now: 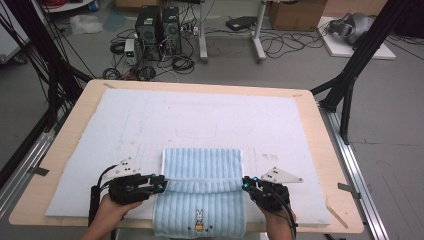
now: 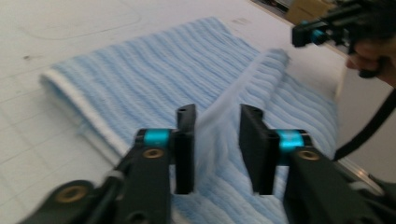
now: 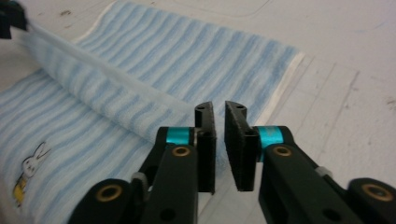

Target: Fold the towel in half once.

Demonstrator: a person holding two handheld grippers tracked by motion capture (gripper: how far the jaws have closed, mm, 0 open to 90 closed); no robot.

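A light blue striped towel (image 1: 202, 170) lies on the white mat near the table's front edge, and its near part hangs over that edge with a small rabbit picture (image 1: 199, 220). A raised fold runs across its middle. My left gripper (image 1: 162, 186) is at the fold's left end. In the left gripper view the left gripper (image 2: 217, 114) is open, with the fold of the towel (image 2: 163, 65) lying loose between the jaws. My right gripper (image 1: 246, 184) is at the fold's right end. In the right gripper view the right gripper (image 3: 219, 108) stands narrowly open beside the end of the fold of the towel (image 3: 187, 51).
A white foam mat (image 1: 200, 115) covers most of the wooden table (image 1: 330, 165). Beyond the table, computer towers (image 1: 157, 27) and cables sit on the floor. Black frame legs (image 1: 350, 75) stand at the right and left.
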